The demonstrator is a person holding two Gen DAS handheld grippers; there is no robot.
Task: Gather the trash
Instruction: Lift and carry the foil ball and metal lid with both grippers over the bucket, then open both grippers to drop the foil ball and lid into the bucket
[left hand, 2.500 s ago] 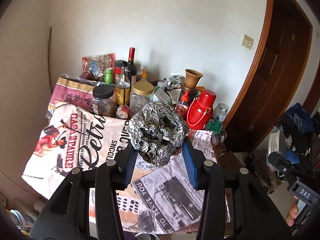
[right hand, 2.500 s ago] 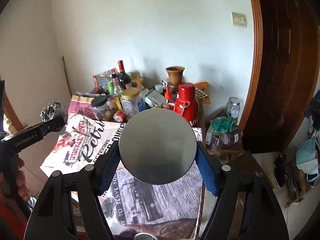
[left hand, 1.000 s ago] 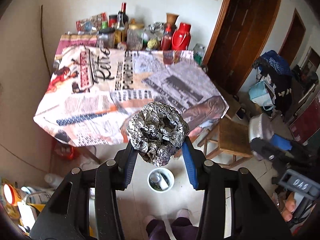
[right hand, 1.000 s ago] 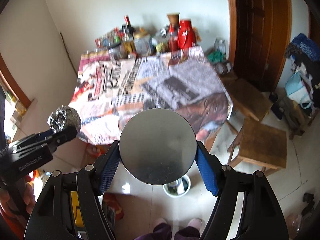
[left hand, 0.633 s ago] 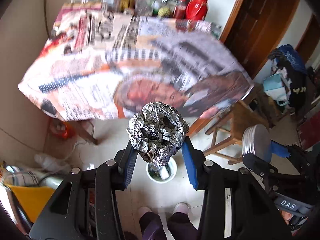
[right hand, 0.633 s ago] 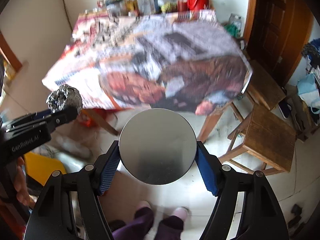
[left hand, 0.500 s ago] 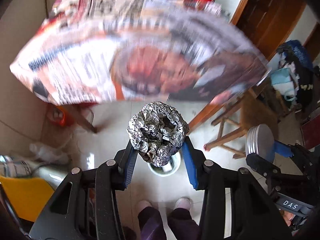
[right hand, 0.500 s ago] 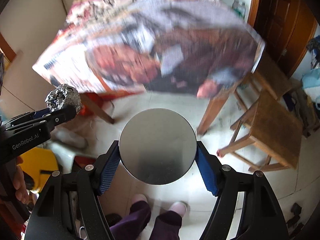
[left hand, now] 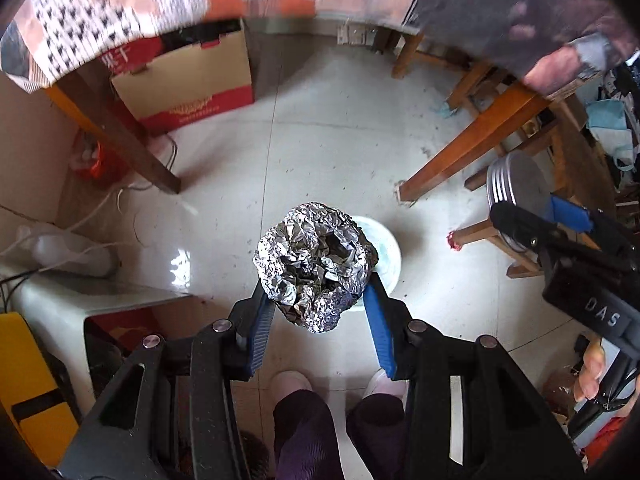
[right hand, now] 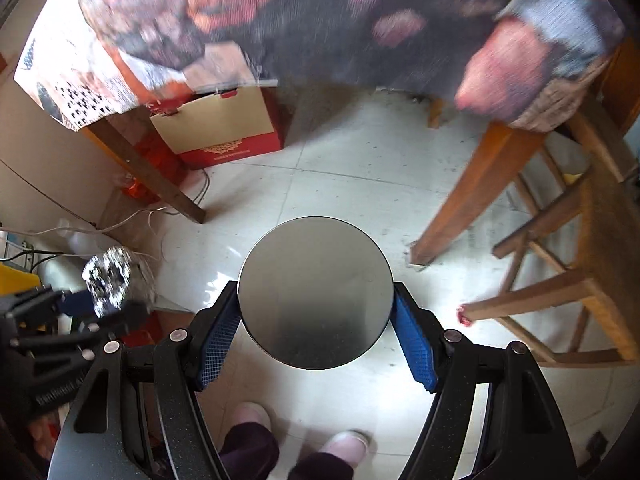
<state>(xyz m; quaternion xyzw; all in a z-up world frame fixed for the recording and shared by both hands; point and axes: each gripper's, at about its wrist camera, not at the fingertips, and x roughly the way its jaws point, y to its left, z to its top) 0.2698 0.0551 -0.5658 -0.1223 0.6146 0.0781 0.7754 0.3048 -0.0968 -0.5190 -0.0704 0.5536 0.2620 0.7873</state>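
The left tongs [left hand: 318, 312] clamp a crumpled foil ball [left hand: 316, 266] by its sides; it is judged light, soft and easily dented, directly above the white bin [left hand: 386, 254] on the floor. The right tongs [right hand: 316, 330] grip a round metal lid [right hand: 315, 292] edge to edge, judged stiff and slippery. Legible writing: "DAS" on the right tongs' body.
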